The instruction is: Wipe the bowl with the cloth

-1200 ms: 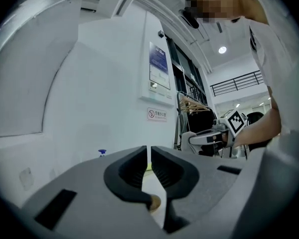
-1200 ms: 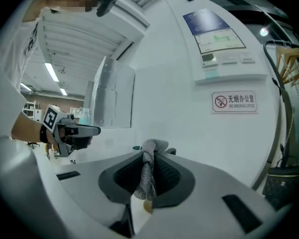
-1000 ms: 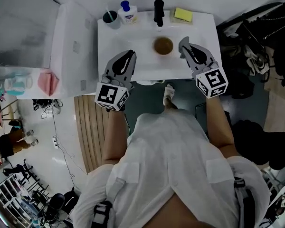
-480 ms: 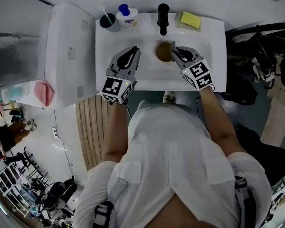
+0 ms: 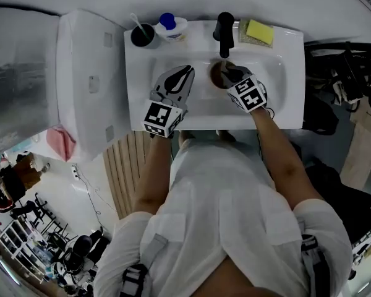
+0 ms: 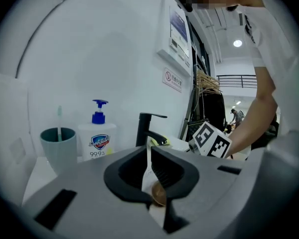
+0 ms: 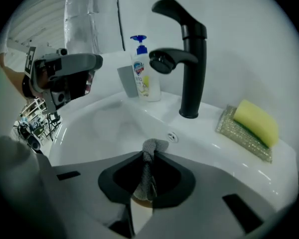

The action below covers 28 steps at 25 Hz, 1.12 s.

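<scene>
Left gripper (image 5: pixel 186 73): jaws together, nothing held, hovering over the left half of the sink (image 5: pixel 278 79). Right gripper (image 5: pixel 227 75): jaws clamped on a grey cloth (image 7: pixel 147 176), tip tilted down at the brown bowl (image 5: pixel 215 74), which lies in the basin below the faucet (image 5: pixel 224 26); contact cannot be confirmed. Rear ledge: cup (image 5: pixel 142 36), soap bottle (image 5: pixel 171 27), yellow sponge (image 5: pixel 260 31).
</scene>
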Each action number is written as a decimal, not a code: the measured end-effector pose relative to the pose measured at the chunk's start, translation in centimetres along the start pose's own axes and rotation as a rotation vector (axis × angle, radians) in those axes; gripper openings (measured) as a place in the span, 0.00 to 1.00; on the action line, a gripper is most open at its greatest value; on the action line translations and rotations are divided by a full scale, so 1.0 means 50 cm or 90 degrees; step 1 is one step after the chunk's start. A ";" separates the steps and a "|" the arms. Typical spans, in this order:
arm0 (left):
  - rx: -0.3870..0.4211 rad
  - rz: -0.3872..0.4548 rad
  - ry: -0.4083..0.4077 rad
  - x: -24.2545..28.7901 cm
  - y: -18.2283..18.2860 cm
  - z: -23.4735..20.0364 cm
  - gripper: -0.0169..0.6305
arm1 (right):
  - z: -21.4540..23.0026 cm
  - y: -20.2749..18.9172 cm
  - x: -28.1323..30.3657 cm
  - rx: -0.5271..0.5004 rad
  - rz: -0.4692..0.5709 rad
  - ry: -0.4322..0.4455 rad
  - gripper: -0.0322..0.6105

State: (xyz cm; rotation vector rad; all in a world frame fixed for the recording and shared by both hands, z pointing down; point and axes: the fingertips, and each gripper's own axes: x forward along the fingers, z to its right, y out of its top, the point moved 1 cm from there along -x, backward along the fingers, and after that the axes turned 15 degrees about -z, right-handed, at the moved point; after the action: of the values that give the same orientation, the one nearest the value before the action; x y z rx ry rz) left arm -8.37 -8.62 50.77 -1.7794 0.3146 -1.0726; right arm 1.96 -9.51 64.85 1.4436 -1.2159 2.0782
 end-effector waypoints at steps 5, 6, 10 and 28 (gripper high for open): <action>0.010 -0.019 -0.024 0.021 -0.019 -0.024 0.07 | -0.005 -0.019 0.063 0.038 -0.052 0.016 0.14; 0.010 -0.021 -0.029 0.023 -0.021 -0.028 0.07 | -0.005 -0.021 0.074 0.045 -0.062 0.021 0.15; 0.015 -0.027 -0.041 0.026 -0.029 -0.036 0.07 | -0.003 -0.031 0.108 0.077 -0.092 0.038 0.20; 0.000 -0.045 -0.055 0.024 -0.071 -0.048 0.07 | -0.064 -0.063 0.171 -0.047 -0.238 0.030 0.46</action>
State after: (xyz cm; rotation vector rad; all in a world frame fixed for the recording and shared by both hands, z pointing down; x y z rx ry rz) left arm -10.43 -9.19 54.66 -1.8432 0.1996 -1.0411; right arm -1.49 -6.77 73.42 1.4498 -0.9111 1.7861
